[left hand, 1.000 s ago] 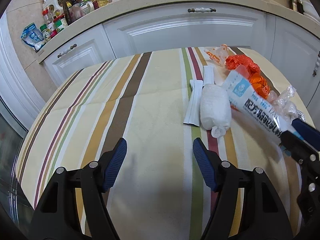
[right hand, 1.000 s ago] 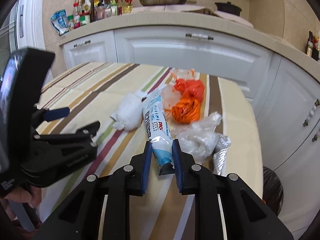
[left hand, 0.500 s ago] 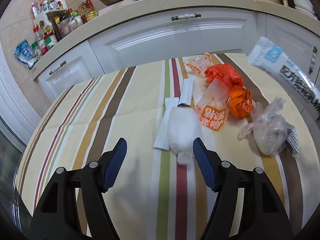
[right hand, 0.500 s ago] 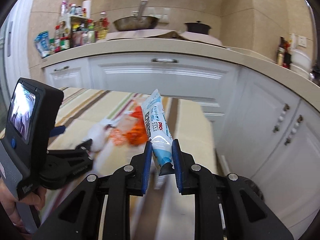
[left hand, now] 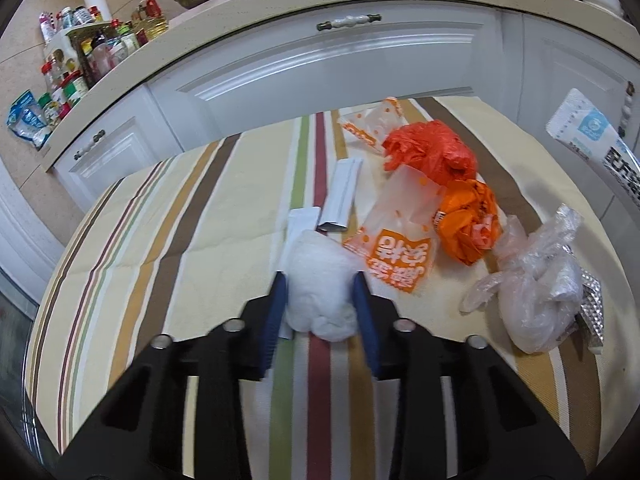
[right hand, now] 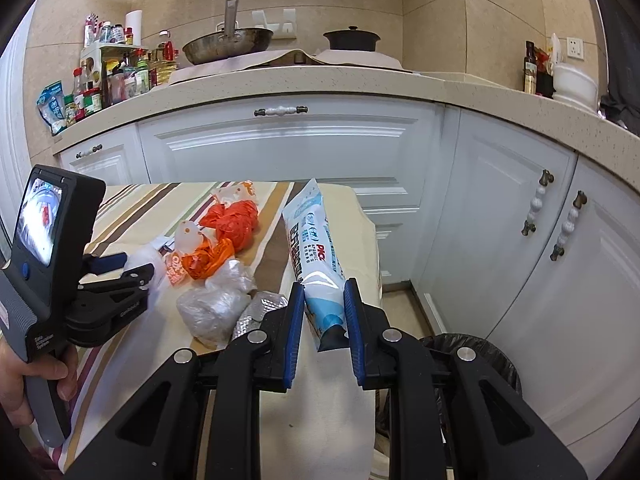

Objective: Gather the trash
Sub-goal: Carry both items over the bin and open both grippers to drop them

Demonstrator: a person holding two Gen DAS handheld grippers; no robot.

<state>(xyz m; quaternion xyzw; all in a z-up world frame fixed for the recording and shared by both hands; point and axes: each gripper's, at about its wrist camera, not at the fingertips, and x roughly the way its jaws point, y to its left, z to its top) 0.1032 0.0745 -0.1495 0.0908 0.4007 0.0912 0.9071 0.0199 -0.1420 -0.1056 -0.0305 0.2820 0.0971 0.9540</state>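
Left gripper (left hand: 320, 304) jaws closed around white wad (left hand: 320, 284) on striped table (left hand: 160, 248), centre. Right gripper (right hand: 322, 312) jaws clamped on blue-white tube (right hand: 316, 256), lifted, bin (right hand: 472, 352) at 4 o'clock.

A striped cloth (left hand: 168, 240) covers the bench (right hand: 360, 216), which stands before white cabinets (right hand: 288, 148). On the speckled counter (right hand: 360, 80) above them sit a steel pan (right hand: 228, 44), a black lidded pot (right hand: 352, 38), a cluster of spice jars and bottles (right hand: 112, 76) at the left and a white bowl (right hand: 574, 84) at the right.
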